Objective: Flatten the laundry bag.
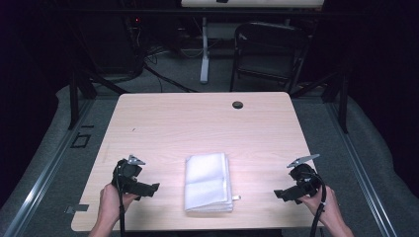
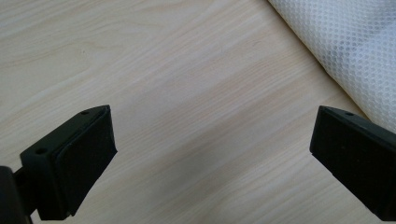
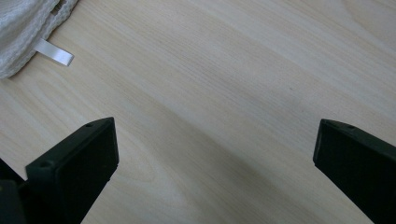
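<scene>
A: Largest first. Tabletop [image 1: 197,118], pale wood grain, rounded corners, a small dark round cap [image 1: 237,104] near its far edge. Beyond it on the floor, a dark folding chair [image 1: 269,49].

B: Noted. The cloth?

A: White towel [image 1: 208,182], folded into a tall rectangle, lying flat at the near middle of the tabletop, about midway between the two hands. Waffle-like weave visible in the left gripper view [image 2: 345,51], where it takes up the upper right corner. In the right gripper view its layered edge [image 3: 23,28] sits at the upper left.

B: Tongs?

A: Left tongs [image 1: 153,188], held in the person's left hand [image 1: 111,200], pointing inward at the towel's left edge, near but apart. Jaws spread wide, nothing between them but bare wood. Right tongs [image 1: 279,194], in the right hand [image 1: 323,205], pointing inward at the towel's right side, farther off. Also released, wide apart, gripping nothing.

B: Smallest item?

A: A little white tag [image 1: 236,198] sticking out from the towel's near right corner, lying flat on the wood; it is plain in the right gripper view [image 3: 55,52].
</scene>
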Demonstrator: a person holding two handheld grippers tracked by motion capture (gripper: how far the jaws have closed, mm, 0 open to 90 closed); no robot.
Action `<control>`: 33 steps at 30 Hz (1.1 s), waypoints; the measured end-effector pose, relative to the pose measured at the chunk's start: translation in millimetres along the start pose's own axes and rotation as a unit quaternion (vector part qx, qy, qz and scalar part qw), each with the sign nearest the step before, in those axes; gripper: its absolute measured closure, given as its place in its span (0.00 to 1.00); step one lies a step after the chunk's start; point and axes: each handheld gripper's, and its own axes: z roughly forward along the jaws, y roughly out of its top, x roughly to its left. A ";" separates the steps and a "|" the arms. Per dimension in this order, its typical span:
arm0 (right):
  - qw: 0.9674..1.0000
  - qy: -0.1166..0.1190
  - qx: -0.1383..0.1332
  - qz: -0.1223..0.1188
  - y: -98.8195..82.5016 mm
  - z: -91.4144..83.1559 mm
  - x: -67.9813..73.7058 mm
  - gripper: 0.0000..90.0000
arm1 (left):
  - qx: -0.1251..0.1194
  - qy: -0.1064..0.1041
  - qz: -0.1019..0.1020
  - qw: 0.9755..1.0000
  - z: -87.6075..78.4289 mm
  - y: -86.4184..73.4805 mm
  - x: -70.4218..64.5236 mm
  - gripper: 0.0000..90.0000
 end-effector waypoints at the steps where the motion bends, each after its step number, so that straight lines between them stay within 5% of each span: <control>1: 1.000 0.001 -0.002 0.001 0.1 0.0 0.6 0.00 | 0.001 -0.001 0.003 1.000 0.3 0.5 -0.2 0.00; 15: 1.000 0.009 -0.001 0.000 1.5 1.0 2.7 0.00 | -0.008 -0.016 0.015 1.000 -0.6 5.4 -9.0 0.00; 33: 1.000 0.007 -0.003 -0.011 6.1 2.4 11.9 0.02 | -0.014 -0.044 0.062 0.997 3.5 20.5 -47.3 0.00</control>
